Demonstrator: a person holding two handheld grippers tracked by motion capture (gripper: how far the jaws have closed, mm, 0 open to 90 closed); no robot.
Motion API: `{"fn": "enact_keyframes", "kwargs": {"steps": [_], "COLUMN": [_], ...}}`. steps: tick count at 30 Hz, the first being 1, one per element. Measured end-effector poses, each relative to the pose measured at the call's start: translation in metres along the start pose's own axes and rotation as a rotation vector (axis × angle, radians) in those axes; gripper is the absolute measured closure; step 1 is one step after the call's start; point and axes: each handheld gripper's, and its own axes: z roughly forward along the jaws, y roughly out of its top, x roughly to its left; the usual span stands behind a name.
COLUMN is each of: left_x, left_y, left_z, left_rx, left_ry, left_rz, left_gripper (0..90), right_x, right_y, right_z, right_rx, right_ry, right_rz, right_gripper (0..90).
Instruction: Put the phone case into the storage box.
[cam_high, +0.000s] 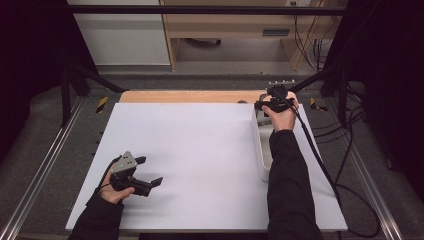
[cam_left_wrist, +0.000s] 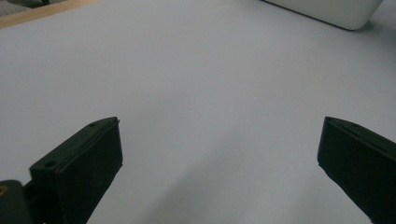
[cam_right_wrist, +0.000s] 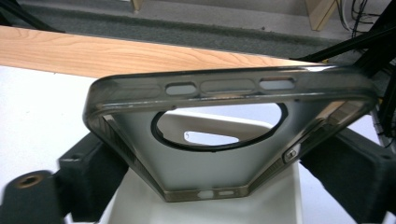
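Counting one smoky phone case (cam_right_wrist: 224, 140), unmarked, pinched in my right gripper (cam_right_wrist: 205, 177) over one white bin (cam_high: 262, 150) at right, my left gripper (cam_high: 149, 172) gapes empty lower left.

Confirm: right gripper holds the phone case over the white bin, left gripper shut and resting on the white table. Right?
Not quite. The left gripper is open: the left gripper view shows its jaws wide apart over the bare white table. The rest stands: the right gripper holds the phone case over the white bin.
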Motion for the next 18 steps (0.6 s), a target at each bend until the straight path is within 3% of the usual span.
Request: {"fn": "enact_keyframes", "kwargs": {"steps": [8, 18], "left_x": [0.0, 0.0], "left_y": [0.0, 0.0], "left_z": [0.0, 0.001], "left_rx": [0.003, 0.003], "left_ry": [-0.001, -0.001], "left_rz": [0.001, 0.003], "left_gripper": [0.0, 0.0], "right_x": [0.0, -0.003], "right_y": [0.001, 0.004], "right_z": [-0.001, -0.013], "right_rx": [-0.02, -0.067], "right_ry": [0.014, 0.019], "right_rz": [-0.012, -0.019], "right_gripper": [1.6, 1.9]}}
